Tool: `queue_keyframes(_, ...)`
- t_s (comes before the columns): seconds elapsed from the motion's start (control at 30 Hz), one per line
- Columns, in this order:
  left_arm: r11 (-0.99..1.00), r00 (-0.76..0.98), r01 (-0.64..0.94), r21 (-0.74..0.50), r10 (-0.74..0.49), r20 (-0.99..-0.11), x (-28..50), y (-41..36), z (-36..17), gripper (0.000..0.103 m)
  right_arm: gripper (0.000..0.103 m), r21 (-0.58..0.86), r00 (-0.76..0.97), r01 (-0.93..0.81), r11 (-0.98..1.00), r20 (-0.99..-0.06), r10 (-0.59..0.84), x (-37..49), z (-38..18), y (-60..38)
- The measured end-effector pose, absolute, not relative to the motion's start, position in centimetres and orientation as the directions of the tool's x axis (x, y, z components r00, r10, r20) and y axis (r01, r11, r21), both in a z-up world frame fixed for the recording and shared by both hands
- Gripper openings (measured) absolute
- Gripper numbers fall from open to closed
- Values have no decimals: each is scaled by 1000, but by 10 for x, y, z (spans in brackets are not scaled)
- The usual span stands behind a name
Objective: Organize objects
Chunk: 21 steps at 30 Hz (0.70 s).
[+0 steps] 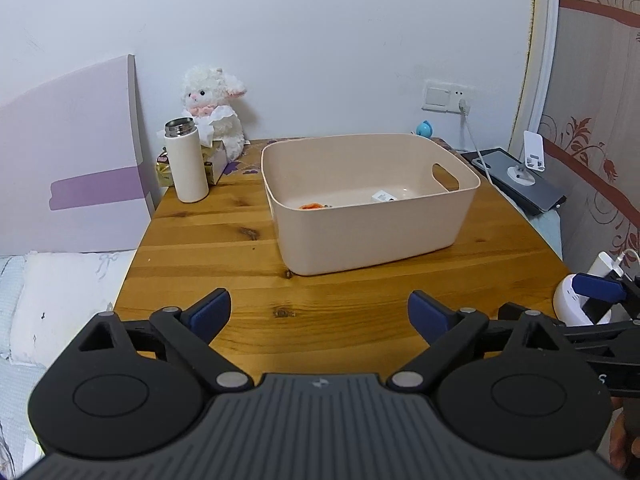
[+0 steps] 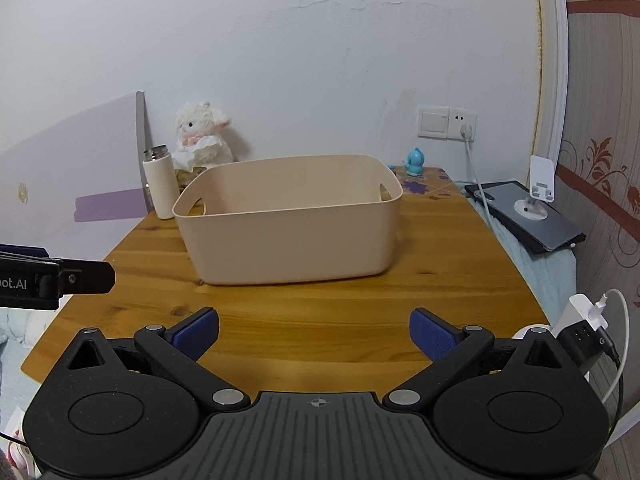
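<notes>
A beige plastic bin point(image 1: 372, 228) stands on the wooden table point(image 1: 224, 240); it also shows in the right wrist view point(image 2: 288, 240). Inside it lie a small orange thing point(image 1: 312, 206) and a white tag point(image 1: 384, 197). My left gripper point(image 1: 319, 316) is open and empty, above the table's front edge, short of the bin. My right gripper point(image 2: 314, 334) is open and empty, also in front of the bin. The right gripper's blue fingertip point(image 1: 596, 286) shows at the far right of the left wrist view. The left gripper's black finger point(image 2: 80, 278) shows at the left of the right wrist view.
A white bottle point(image 1: 187, 160), a plush lamb point(image 1: 212, 108) and a tissue box point(image 1: 214, 156) stand at the back left. A blue figurine point(image 2: 414, 162) stands at the back right. A tablet with a phone stand point(image 2: 528, 216) lies to the right. A bed point(image 1: 52, 300) is on the left.
</notes>
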<state>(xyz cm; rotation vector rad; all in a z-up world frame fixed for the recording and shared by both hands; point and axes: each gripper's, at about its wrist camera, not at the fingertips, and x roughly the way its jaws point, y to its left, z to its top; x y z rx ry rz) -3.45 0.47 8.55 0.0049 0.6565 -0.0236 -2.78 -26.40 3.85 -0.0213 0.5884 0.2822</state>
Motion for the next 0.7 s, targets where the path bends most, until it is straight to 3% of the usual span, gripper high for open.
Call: queue_keyframes(0.7,999,778,41,17,-21,-628,-53,2,86,96,103,18,808,-252,968,-546,220,-37,47,-272)
